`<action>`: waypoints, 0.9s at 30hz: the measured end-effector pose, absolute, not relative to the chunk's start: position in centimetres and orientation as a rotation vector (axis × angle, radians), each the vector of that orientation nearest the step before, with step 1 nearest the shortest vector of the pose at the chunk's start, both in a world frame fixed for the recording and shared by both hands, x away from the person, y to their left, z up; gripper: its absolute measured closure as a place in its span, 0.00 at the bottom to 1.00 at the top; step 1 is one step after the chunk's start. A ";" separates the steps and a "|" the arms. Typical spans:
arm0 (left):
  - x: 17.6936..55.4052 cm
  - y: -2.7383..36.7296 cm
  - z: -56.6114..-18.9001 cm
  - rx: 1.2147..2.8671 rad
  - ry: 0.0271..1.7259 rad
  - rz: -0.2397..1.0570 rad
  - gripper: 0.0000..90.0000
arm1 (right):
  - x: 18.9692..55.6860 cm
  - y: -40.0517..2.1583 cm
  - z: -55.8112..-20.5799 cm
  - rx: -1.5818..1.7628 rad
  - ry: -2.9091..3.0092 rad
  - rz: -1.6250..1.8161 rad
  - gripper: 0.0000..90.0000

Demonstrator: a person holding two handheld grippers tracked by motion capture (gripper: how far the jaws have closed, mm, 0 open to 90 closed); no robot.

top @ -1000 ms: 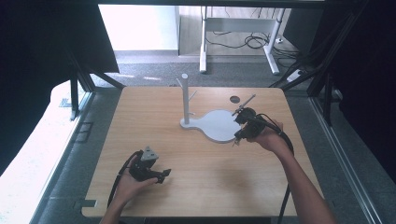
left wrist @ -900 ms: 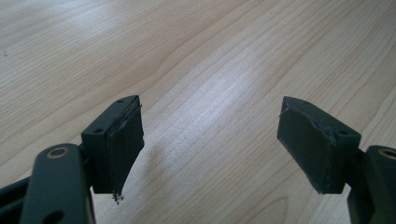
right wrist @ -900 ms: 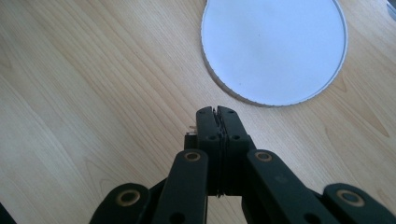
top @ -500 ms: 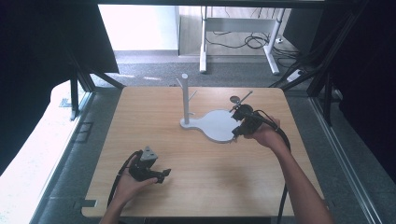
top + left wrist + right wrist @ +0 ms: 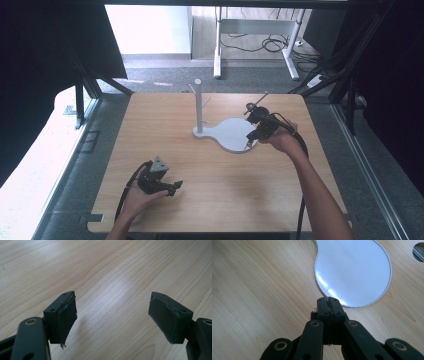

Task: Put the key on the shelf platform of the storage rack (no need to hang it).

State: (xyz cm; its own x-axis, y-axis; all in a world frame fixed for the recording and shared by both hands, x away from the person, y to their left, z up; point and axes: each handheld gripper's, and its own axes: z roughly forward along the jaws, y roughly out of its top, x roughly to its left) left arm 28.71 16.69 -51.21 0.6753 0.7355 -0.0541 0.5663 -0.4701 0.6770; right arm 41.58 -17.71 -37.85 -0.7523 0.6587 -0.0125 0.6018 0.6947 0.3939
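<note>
Right tool (image 5: 251, 142) pressed together, empty, tip at near edge of white stand base (image 5: 231, 134) — flat, glossy, teardrop-shaped, peg post at far end, toward table's (image 5: 150, 120) far right. Left tool (image 5: 170, 187) spread, near-left. Right tool has barely shifted since earlier; left hasn't.

Free room and obstacles on the desk (image 5: 150, 125). The left half and the near strip are bare wood, and passage there is unhindered. Toward the far centre, an upright white post (image 5: 198, 102) with short side pegs is seen rising from a flat white base plate (image 5: 230, 132); only the post blocks level travel. The right gripper (image 5: 248, 145), jaws closed, is held at the plate's near right edge. The left gripper (image 5: 176, 186), jaws apart, is held over open wood near the front edge.
</note>
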 end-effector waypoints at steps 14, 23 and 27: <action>28.7 16.9 -51.1 2.199 1.005 0.318 0.25 | 43.0 -17.2 -38.3 1.053 2.751 0.569 1.00; 28.7 16.9 -51.1 2.199 1.005 0.319 0.25 | 43.7 -17.0 -38.4 1.076 2.751 0.572 1.00; 28.7 16.9 -51.1 2.198 1.006 0.318 0.25 | 43.9 -16.9 -38.4 1.083 2.752 0.568 1.00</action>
